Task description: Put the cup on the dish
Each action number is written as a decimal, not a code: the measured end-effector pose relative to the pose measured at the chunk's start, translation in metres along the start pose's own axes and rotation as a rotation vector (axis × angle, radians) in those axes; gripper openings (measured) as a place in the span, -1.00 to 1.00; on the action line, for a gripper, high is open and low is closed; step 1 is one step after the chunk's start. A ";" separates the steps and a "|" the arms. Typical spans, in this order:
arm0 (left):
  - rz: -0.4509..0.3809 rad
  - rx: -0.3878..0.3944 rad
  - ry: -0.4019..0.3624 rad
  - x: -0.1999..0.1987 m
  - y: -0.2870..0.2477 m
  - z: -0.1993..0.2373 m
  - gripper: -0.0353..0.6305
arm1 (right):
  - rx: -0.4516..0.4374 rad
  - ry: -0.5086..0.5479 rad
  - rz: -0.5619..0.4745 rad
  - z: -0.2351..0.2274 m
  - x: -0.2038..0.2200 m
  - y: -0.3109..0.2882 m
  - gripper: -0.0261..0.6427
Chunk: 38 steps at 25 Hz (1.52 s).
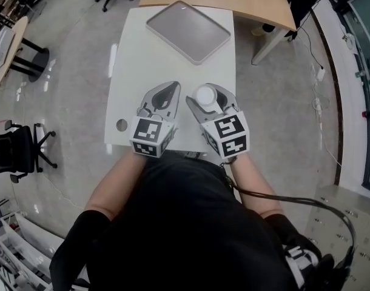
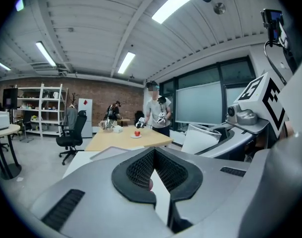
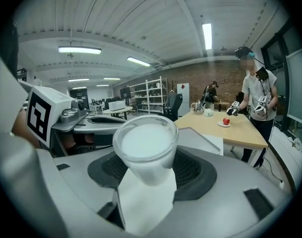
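Translucent white plastic cup (image 1: 205, 94): hold upright, clamped in right gripper (image 3: 147, 170); lower centrally onto flat grey rectangular dish (image 1: 188, 32); left gripper (image 1: 171, 88) closed, empty.

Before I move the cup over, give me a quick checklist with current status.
1. Grip: the right gripper has its jaws closed on the cup, which stands upright. Ok.
2. Target: the dish lies at the far end of the table with nothing on it. Ok.
3. Path: there is only bare table top between cup and dish. Ok.
4. Other hand: the left gripper is beside the right one near the table's near edge, jaws together and holding nothing, off the path. Ok.
5. Spill risk: the cup's inside looks plain white, so full or empty cannot be told. Cannot tell.
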<state>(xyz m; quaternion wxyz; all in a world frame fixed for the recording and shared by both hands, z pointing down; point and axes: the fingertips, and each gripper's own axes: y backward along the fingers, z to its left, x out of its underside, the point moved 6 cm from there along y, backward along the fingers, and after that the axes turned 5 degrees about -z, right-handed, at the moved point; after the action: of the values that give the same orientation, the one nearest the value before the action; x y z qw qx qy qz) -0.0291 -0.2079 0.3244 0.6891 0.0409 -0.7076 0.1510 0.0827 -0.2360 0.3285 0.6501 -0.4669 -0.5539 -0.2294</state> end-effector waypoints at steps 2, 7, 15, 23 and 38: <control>-0.003 -0.005 0.012 -0.003 0.000 0.006 -0.89 | -0.010 -0.004 -0.002 -0.001 -0.003 -0.006 -0.21; -0.006 -0.001 0.018 -0.005 -0.005 0.018 -0.89 | -0.018 -0.015 -0.012 -0.004 -0.006 -0.021 -0.21; -0.007 0.013 0.004 -0.025 -0.015 0.027 -0.89 | -0.018 -0.013 -0.024 -0.016 -0.019 -0.027 -0.21; 0.001 0.025 -0.025 -0.053 -0.020 0.040 -0.89 | -0.014 -0.001 -0.035 -0.020 -0.038 -0.034 -0.21; -0.001 0.033 0.038 -0.067 -0.042 0.088 -0.89 | 0.019 0.028 -0.060 -0.033 -0.080 -0.059 -0.21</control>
<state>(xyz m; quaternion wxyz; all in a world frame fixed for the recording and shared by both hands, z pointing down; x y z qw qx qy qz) -0.0991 -0.2817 0.2645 0.7015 0.0498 -0.6919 0.1633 0.0288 -0.3092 0.2761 0.6548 -0.4409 -0.5607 -0.2501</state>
